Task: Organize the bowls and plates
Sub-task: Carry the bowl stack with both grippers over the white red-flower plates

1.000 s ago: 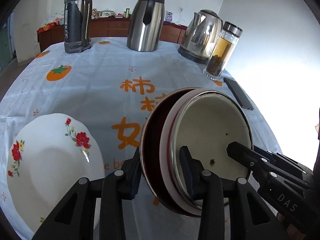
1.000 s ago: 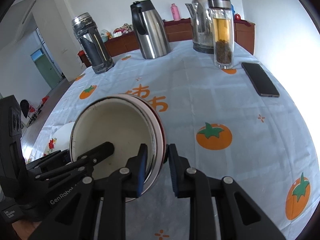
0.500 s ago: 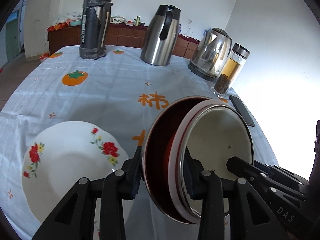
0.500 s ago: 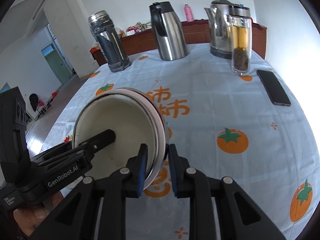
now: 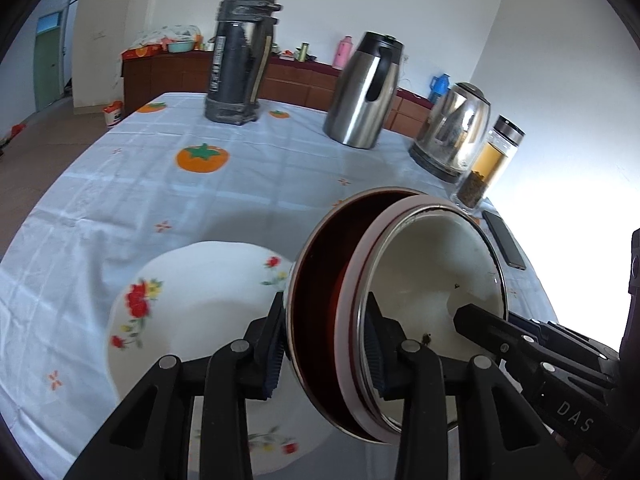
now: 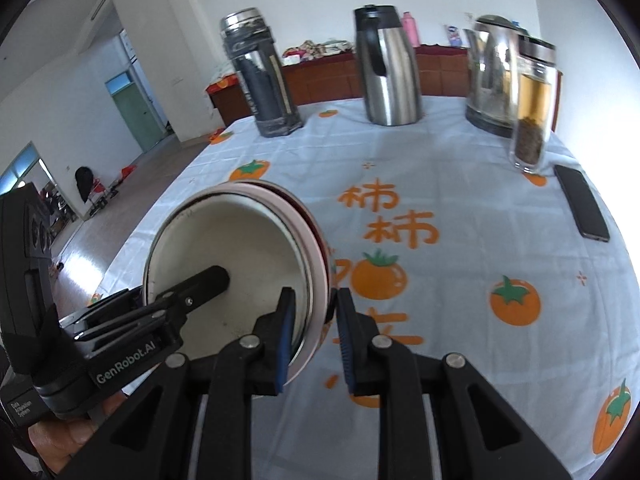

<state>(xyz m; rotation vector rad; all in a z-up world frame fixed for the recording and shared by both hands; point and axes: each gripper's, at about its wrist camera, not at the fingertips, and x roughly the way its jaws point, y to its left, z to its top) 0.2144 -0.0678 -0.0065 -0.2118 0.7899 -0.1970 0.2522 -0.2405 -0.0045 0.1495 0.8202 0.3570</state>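
Black jaws of my left gripper (image 5: 322, 346) are pinched over the near rims of the nested bowls (image 5: 400, 312) — one pad outside the dark red bowl (image 5: 320, 300), the other inside the cream enamel bowl (image 5: 432, 280). My right gripper (image 6: 313, 332) bites the opposite rim, jaws narrower, inner pad in the cream bowl, outer pad behind the pink rim.

Stack is airborne and tilted on edge, held between both tools above the tablecloth (image 6: 460, 184), over the edge of the floral plate (image 5: 200, 304).

Handling, as I judge it: enamel over metal — stiff, fairly light, slick, chips if knocked. Rim pinch alone could let the inner bowls slide, so keep opposite-rim holds and level it before setting down. The plate looks like ceramic, breakable; land soft.
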